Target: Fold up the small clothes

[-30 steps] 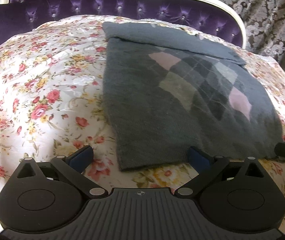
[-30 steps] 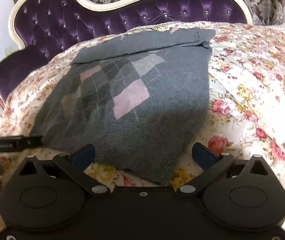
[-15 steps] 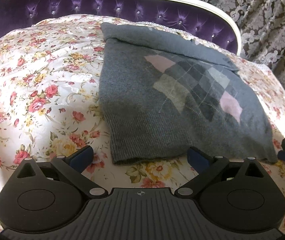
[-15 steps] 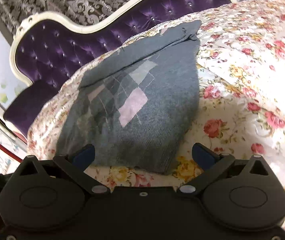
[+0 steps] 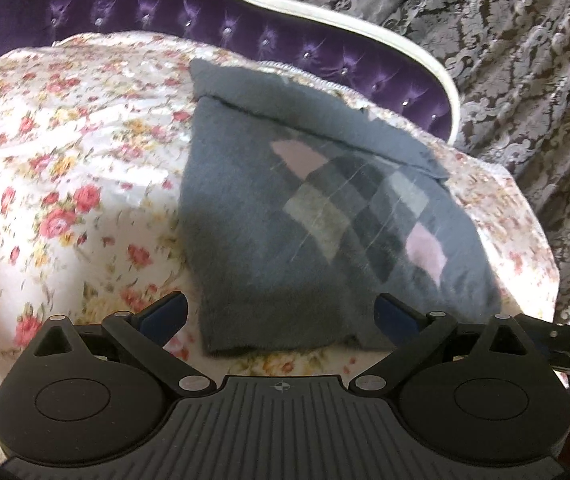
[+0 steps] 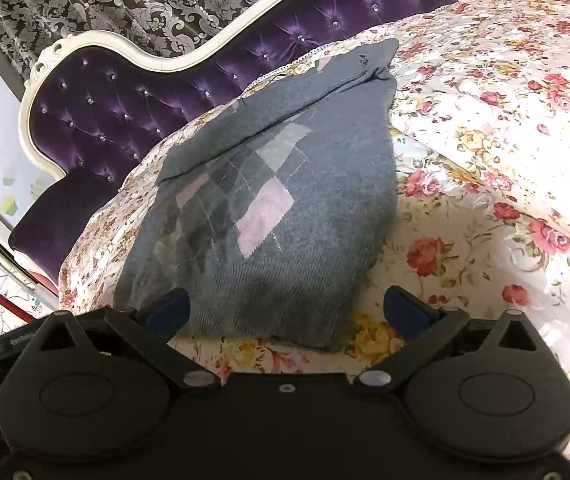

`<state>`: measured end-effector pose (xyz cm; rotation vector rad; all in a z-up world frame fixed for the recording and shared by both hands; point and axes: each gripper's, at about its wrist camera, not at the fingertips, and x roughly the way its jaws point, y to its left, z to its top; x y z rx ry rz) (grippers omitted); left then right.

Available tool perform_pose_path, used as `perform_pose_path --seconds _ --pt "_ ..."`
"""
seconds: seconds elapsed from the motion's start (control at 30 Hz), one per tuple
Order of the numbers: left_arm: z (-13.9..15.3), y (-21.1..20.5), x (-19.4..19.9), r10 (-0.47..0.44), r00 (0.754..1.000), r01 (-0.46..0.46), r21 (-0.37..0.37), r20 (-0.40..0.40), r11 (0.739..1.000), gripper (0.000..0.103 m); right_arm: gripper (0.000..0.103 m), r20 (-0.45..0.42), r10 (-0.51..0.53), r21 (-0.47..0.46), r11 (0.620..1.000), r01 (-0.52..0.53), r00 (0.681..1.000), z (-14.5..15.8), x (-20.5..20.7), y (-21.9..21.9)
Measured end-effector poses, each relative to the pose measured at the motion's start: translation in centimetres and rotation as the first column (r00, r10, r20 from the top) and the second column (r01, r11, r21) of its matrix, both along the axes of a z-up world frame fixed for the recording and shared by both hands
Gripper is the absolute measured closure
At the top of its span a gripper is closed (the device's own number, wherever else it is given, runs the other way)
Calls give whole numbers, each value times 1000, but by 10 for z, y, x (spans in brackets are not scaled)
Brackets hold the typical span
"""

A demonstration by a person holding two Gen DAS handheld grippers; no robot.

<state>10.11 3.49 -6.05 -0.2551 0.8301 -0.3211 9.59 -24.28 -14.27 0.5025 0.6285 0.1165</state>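
Grey argyle sweater (image 5: 325, 240) lies flat on the floral bedspread (image 5: 65, 200); our left gripper (image 5: 281, 316) and right gripper (image 6: 287, 308) gape wide, empty, at its hem. Pinch too shallow and we'll snag one layer only.

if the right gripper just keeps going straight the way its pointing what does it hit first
Most likely the near hem of the grey argyle sweater, which lies directly ahead between the open fingers of the right gripper on the floral bedspread. Depth is unclear; if it points low, it may meet the bedspread just before the hem.
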Motion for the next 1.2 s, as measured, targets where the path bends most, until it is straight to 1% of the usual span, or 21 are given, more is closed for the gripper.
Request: perform_pose_path --seconds 0.1,0.13,0.17,0.2,0.23,0.3,0.37,0.47,0.67,0.77,0.87,0.93,0.97,1.0,1.03,1.1,1.13,1.17,1.2 --pt "-1 -1 6 -2 1000 2 14 -3 1000 2 0 0 -1 3 1000 1 1000 -1 3 1" --pt "-2 0 8 3 1000 -3 16 -10 1000 4 0 -1 1 4 1000 -1 1000 -1 4 2" --pt "-3 1 10 5 1000 -5 12 -17 1000 9 0 -1 5 6 1000 -5 1000 0 5 3" --pt "-4 2 12 3 1000 -3 2 -29 1000 20 0 -3 8 9 1000 -8 1000 0 6 3" --pt "-7 4 13 0 999 -1 -14 -47 1000 24 0 -4 11 11 1000 -11 1000 0 6 4" --pt "-11 8 15 15 997 -18 -45 -74 999 28 0 -5 20 19 1000 -20 1000 0 6 4" --pt "-12 12 14 28 996 -33 -63 -81 997 30 0 -5 26 24 999 -26 1000 -1 6 4" --pt "-13 15 15 38 996 -45 -76 -87 996 36 0 -6 33 31 999 -33 999 -1 7 5" --pt "-17 15 22 30 996 -39 -109 -87 993 37 0 5 45 51 998 -45 999 -3 11 5" --pt "-17 8 28 7 997 -17 -117 -81 993 37 0 18 52 67 996 -53 999 -4 15 5" --pt "-16 2 32 -10 997 2 -101 -75 995 38 0 28 56 75 995 -58 998 -4 21 5" --pt "-16 1 32 -13 997 6 -89 -72 996 47 0 31 60 78 995 -62 998 -4 23 5" --pt "-17 1 32 -12 997 6 -85 -71 996 49 0 32 63 79 995 -65 997 -4 24 5" --pt "-17 3 32 -11 997 5 -85 -71 996 54 0 32 65 79 995 -67 997 -4 24 4" --pt "-17 5 31 -9 997 2 -87 -73 996 59 1 32 66 79 995 -68 997 -4 23 4" --pt "-18 12 29 -6 997 -3 -110 -83 994 62 7 22 62 65 996 -63 998 -4 22 3" --pt "-19 15 28 -3 996 -8 -126 -87 992 65 15 16 58 53 997 -58 998 -3 21 3" --pt "-20 18 28 3 996 -16 -135 -92 991 66 25 9 54 43 998 -55 998 -2 20 2" --pt "-21 19 27 8 996 -21 -133 -93 991 70 30 0 49 38 998 -49 999 -2 20 1"
